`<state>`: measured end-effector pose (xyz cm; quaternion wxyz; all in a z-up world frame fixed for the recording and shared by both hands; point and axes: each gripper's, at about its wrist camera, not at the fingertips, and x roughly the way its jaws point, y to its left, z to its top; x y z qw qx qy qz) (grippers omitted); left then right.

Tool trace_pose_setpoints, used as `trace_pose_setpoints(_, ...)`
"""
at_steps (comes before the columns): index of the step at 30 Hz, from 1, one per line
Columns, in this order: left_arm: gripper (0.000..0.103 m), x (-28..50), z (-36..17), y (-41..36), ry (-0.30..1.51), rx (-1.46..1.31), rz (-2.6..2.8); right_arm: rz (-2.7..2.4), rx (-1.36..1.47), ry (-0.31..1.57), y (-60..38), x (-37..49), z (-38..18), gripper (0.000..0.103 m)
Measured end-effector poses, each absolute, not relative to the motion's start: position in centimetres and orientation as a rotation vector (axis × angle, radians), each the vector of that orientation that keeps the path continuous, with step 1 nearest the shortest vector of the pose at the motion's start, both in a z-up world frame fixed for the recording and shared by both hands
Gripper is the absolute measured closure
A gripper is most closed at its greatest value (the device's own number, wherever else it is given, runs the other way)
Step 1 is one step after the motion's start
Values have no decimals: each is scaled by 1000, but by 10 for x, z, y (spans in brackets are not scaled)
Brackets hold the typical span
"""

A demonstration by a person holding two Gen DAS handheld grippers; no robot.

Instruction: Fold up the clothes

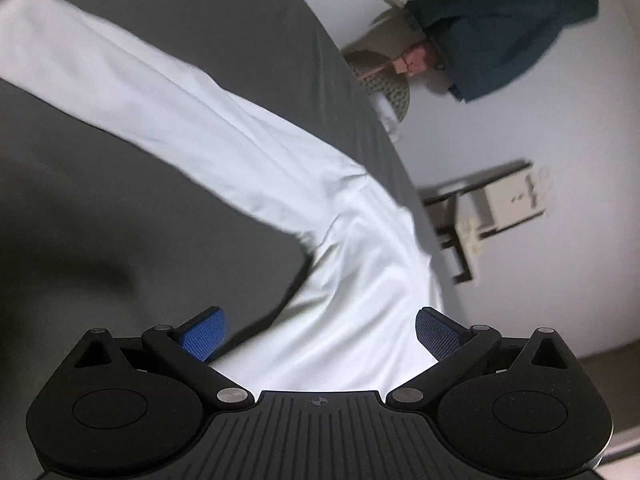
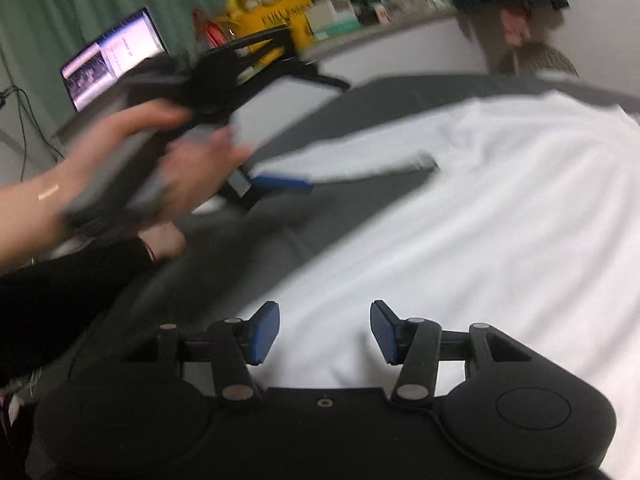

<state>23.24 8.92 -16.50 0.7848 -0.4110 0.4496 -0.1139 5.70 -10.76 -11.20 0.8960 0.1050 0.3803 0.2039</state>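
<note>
Left wrist view: one dark grey table (image 1: 100, 208) fills most of the picture, one white shirt (image 1: 224, 132) spread flat on it, one long sleeve running up to the far left, body hanging over the near right edge. Your left gripper (image 1: 320, 336) hovers over the shirt near the armpit, jaws spread wide, nothing between the two blue pads (image 1: 202, 338), no cloth pinched. One blue garment (image 1: 508, 40) hangs on the wall behind.

Right wrist view: same table (image 2: 224, 248), same shirt (image 2: 460, 216) covering the right half. Your right gripper (image 2: 325, 332) sits over the shirt body, jaws about half apart, two pads, nothing gripped. Your left hand (image 2: 160, 164) is blurred, wrapped around the other gripper at the sleeve end. One laptop (image 2: 108, 60) glows at the back left; shelf clutter too blurred to count.
</note>
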Motion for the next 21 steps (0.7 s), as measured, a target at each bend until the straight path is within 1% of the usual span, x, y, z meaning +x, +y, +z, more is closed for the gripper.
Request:
trace_pose_setpoints(2, 0, 256, -186, 70, 972, -900, -210, 420, 122, 820, -108, 41, -119, 53)
trace_pose_setpoints(5, 1, 281, -217, 41, 980, -869, -177, 432, -139, 805, -90, 19, -126, 54)
trace_pose_setpoints(6, 1, 289, -225, 31, 965, -854, -180, 436, -225, 790, -84, 12, -127, 54)
trace_pose_setpoints(8, 1, 300, -230, 17, 874, -847, -191, 453, -354, 751, -74, -1, -126, 54)
trace_pose_setpoints(9, 1, 306, -233, 13, 853, -858, -189, 460, -387, 739, -73, -5, -126, 54)
trace_pose_setpoints(10, 3, 312, -234, 9, 843, -866, -189, 466, -414, 728, -71, -7, -126, 54)
trace_pose_setpoints(11, 23, 317, -235, 5, 834, -854, -185, 469, -416, 725, -68, -7, -127, 54)
trace_pose_setpoints(12, 38, 321, -236, 2, 830, -841, -179, 473, -405, 725, -68, -7, -128, 54)
trace_pose_setpoints(13, 67, 326, -240, 1, 845, -823, -158, 480, -386, 728, -68, -5, -128, 54)
trace_pose_setpoints(14, 84, 331, -243, 0, 856, -808, -139, 485, -371, 730, -68, -3, -128, 54)
trace_pose_setpoints(15, 90, 335, -246, 4, 847, -806, -132, 484, -366, 730, -68, -4, -127, 54)
trace_pose_setpoints(17, 98, 339, -245, 10, 809, -774, -124, 482, -358, 728, -70, -5, -126, 54)
trace_pose_setpoints(21, 99, 359, -230, 28, 756, -681, -109, 483, -427, 720, -61, -7, -129, 54)
